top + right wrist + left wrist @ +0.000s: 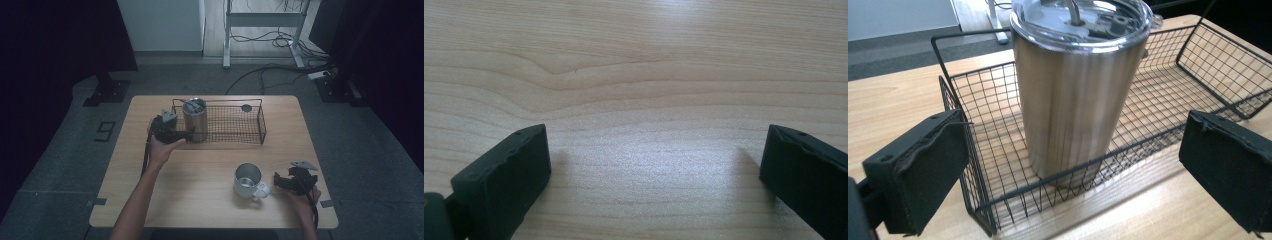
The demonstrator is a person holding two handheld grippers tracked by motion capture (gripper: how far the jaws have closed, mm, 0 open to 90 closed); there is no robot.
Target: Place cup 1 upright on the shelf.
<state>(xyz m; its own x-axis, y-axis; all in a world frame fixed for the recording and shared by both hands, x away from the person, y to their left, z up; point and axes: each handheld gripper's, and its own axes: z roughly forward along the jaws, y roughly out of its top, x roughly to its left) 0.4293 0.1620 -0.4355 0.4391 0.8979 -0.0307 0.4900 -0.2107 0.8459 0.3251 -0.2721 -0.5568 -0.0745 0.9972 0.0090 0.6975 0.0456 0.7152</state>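
Note:
A tall steel tumbler (195,119) with a clear lid stands upright in the left end of a black wire basket (240,137). My left gripper (186,133) is at the basket's left front corner, open, with its jaws apart on either side of the tumbler (1073,95), outside the basket wall (973,170). A white mug (249,181) with a steel inside stands on the table near the front right. My right gripper (276,182) lies just right of the mug's handle, open over bare wood (649,150), nothing between its jaws.
The wooden table (200,200) has free room at the middle and front left. A small dark round thing (246,107) lies at the basket's back right. Beyond the table are a desk frame (265,20), floor cables and dark curtains.

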